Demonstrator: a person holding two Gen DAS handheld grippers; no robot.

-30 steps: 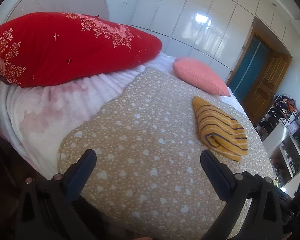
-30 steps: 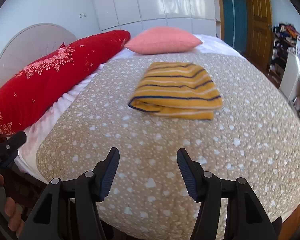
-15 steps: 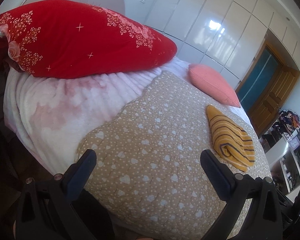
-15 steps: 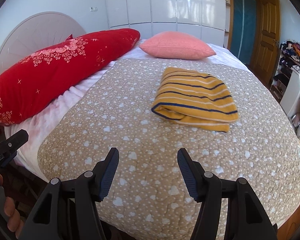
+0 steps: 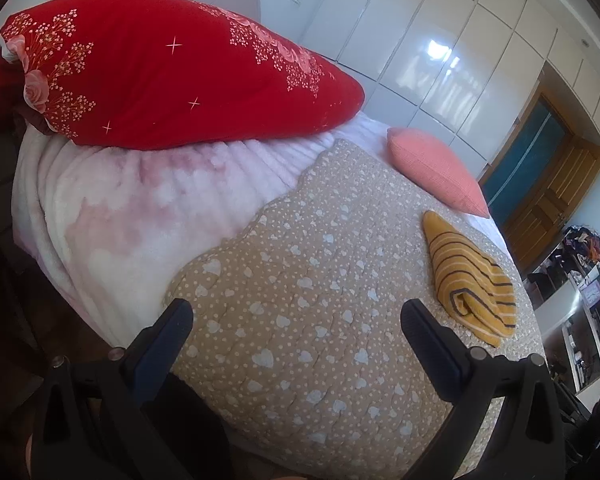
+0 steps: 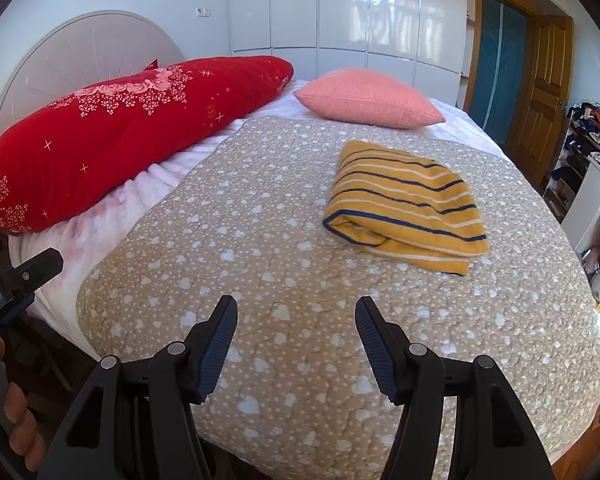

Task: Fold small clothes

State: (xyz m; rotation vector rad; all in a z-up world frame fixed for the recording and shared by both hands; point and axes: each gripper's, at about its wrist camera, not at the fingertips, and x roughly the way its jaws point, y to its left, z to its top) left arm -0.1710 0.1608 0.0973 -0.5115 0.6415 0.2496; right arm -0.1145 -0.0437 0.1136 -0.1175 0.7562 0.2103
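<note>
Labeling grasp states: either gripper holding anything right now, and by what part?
Nothing is held. The left gripper and right gripper both have open, empty jaws above the quilt. The folded striped garment lies untouched on it.

A home bedroom: a bed (image 6: 560, 344) with a headboard (image 6: 80, 52), pillows (image 6: 364, 98) and a quilt (image 6: 260, 240), glossy white wardrobes (image 6: 340, 8) (floor to ceiling), a wooden door (image 6: 548, 84).

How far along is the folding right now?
Done: the yellow striped garment lies folded on the heart-print quilt. In hand: nothing; left gripper and right gripper both hover with jaws open. Left: no other unfolded clothes are visible on the bed.
</note>
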